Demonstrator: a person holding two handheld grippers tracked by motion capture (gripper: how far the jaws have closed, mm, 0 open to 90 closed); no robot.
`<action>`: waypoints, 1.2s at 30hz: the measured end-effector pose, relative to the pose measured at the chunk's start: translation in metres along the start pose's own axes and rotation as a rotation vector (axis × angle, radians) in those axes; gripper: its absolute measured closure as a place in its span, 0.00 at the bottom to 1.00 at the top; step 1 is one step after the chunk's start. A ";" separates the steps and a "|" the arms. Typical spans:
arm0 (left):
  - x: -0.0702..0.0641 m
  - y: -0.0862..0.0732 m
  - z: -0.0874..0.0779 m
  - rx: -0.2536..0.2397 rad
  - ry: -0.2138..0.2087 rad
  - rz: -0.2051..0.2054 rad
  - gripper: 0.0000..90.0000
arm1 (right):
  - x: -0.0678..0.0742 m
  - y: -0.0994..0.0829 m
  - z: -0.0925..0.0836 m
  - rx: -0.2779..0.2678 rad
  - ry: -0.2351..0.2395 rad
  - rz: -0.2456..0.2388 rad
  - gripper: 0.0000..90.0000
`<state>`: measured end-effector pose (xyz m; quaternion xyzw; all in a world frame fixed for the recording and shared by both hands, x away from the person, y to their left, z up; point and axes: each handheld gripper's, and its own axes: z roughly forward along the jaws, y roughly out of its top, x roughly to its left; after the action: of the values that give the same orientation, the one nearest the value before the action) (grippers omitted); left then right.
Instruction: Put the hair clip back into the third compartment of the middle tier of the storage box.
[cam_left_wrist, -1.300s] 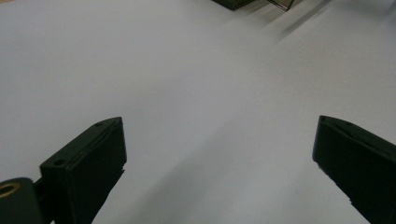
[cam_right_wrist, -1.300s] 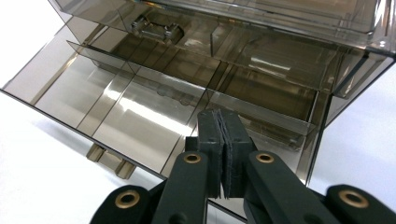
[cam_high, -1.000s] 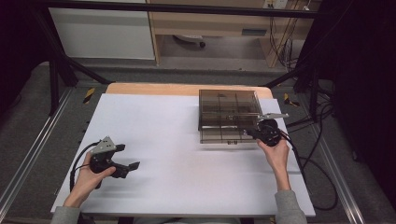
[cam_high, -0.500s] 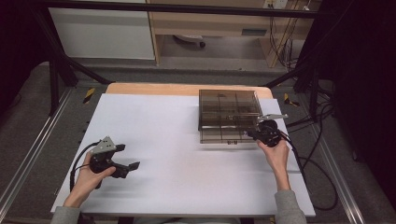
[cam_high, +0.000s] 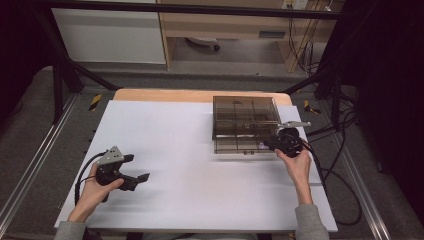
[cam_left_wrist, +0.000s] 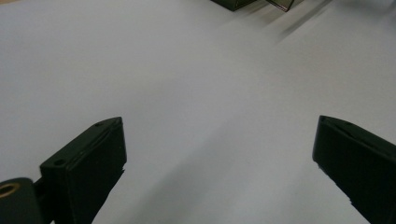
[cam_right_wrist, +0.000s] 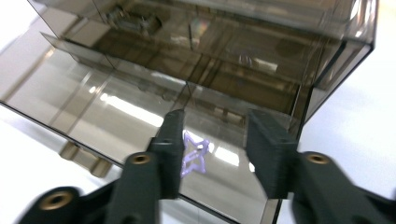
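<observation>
My right claw (cam_right_wrist: 212, 144) had just been opening over the open drawer (cam_right_wrist: 140, 116), the purple star (cam_right_wrist: 194, 156) lying loose inside, so closing the drawer probably remained; my left claw (cam_left_wrist: 219, 154) gaped empty.

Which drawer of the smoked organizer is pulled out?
The bottom drawer, under the right gripper; a purple star clip lies in it. The drawers above sit flush in the organizer.

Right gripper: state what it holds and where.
Nothing. The right gripper, jaws just opened, stands over the open drawer; the purple star clip lies free between them.
</observation>
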<state>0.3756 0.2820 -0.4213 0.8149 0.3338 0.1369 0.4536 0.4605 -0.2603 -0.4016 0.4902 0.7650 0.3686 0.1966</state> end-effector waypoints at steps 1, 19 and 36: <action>0.000 0.000 0.000 0.000 0.000 0.000 0.03 | 0.000 0.001 -0.002 -0.007 0.002 0.002 0.58; 0.000 0.000 0.000 -0.005 -0.001 -0.003 0.03 | 0.006 0.005 -0.008 -0.012 0.091 0.022 0.12; 0.000 0.001 -0.001 -0.007 -0.001 -0.002 0.03 | 0.023 0.004 -0.021 -0.031 0.115 -0.011 0.01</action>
<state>0.3755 0.2825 -0.4204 0.8132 0.3338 0.1369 0.4567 0.4383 -0.2464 -0.3836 0.4609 0.7719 0.4069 0.1617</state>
